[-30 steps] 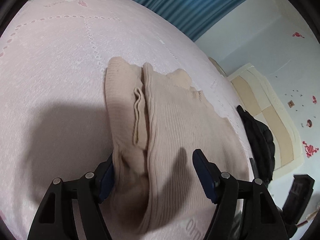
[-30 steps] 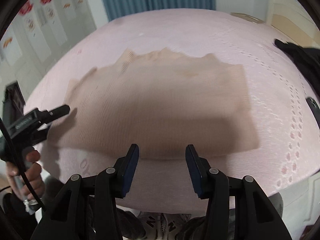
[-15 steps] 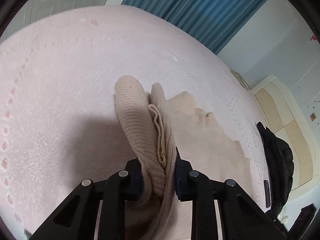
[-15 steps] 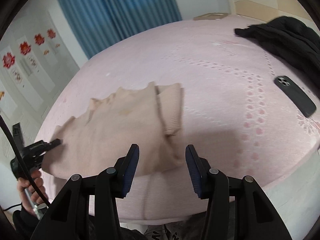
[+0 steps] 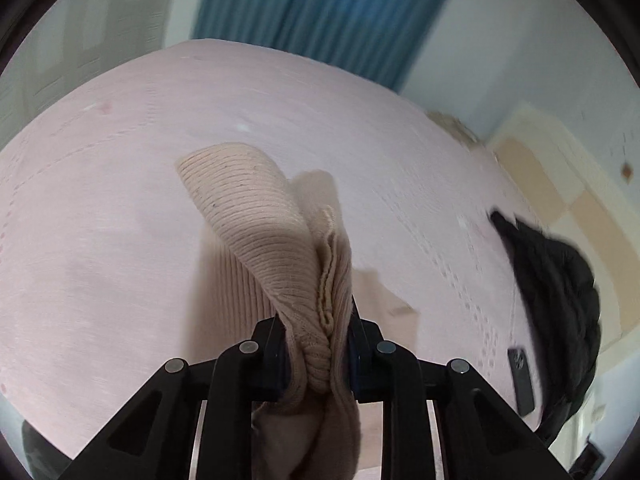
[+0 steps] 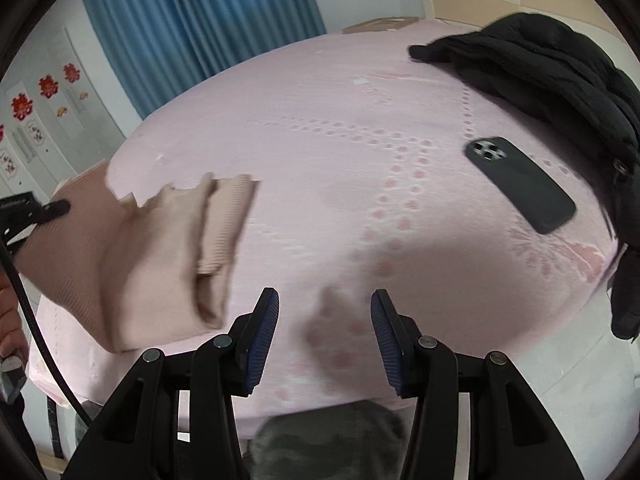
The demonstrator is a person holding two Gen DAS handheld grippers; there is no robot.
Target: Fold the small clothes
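Observation:
A beige ribbed knit garment (image 5: 276, 248) is bunched between the jaws of my left gripper (image 5: 318, 344), which is shut on it and holds it lifted above the pink bed (image 5: 120, 200). In the right wrist view the garment (image 6: 160, 256) hangs at the left, partly folded over itself, with the left gripper (image 6: 52, 210) at its left end. My right gripper (image 6: 324, 332) is open and empty over the bed's near edge, to the right of the garment and apart from it.
A black phone (image 6: 520, 184) lies on the pink bedspread (image 6: 360, 160) at the right. A black jacket (image 6: 540, 68) is heaped at the bed's far right, also in the left wrist view (image 5: 556, 284). Blue curtains (image 6: 192, 28) hang behind the bed.
My left gripper closed on the garment's edge and lifted it, folding it across toward the right. My right gripper swung right, away from the garment, staying open.

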